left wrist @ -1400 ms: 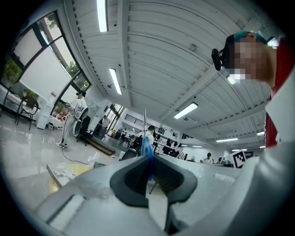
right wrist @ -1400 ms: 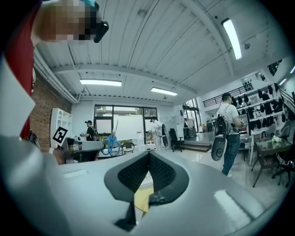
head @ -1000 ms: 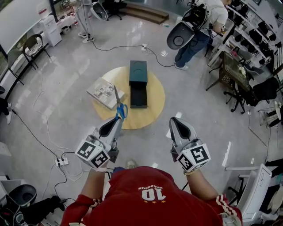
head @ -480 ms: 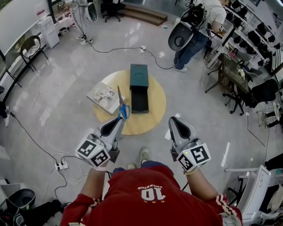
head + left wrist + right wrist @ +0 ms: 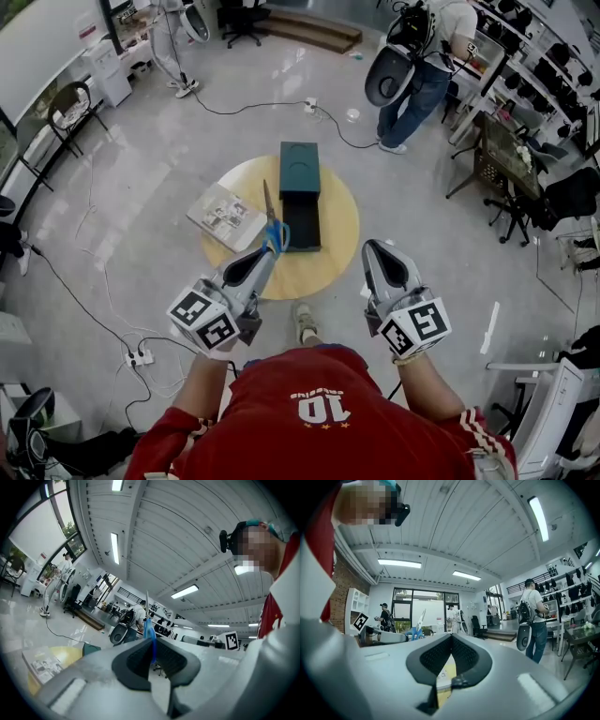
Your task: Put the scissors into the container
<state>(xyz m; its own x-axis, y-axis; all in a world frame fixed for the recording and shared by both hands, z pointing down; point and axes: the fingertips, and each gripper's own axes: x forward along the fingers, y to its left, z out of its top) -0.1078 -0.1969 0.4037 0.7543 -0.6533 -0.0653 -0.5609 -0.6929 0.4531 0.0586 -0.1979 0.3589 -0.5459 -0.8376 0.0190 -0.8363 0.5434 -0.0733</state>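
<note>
Pickup done: left tool (image 5: pixel 269 249) clamped on scissors (image 5: pixel 270 208) at the blue handle, held short of container (image 5: pixel 300 169) on tabletop (image 5: pixel 335 251); right tool (image 5: pixel 376 251) closed, empty; drop-in not yet done.

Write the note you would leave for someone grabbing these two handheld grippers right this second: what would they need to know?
Left gripper: jaws shut on the scissors, gripped at the blue handles, blades pointing away from the person.
Right gripper: jaws shut, nothing in them.
The dark green container stands on the round table, with what looks like its open part toward the person. A booklet lies to its left.
Done: scissors picked up and held just left of the open part.
Left: carry them over it, lower them in, release.
</note>
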